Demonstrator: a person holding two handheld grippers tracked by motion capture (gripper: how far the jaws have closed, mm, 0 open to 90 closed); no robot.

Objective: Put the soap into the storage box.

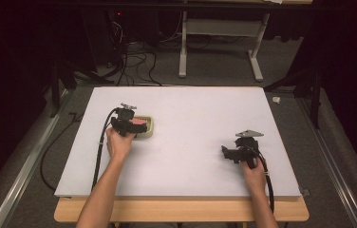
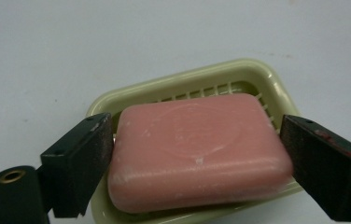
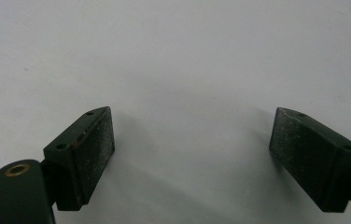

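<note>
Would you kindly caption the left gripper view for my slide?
Left gripper open, jaws flanking a pink soap bar lying in a pale green dish.

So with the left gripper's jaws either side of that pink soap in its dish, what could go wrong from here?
1. The left gripper is open, its jaws flanking the pink soap; the bar's rounded, smooth edges could slip out on closing.
2. The jaws sit low beside the soap dish, so closing might catch its rim and lift or drag the dish too.
3. The right gripper hangs open over bare table, far off, so nothing steadies the dish.
</note>
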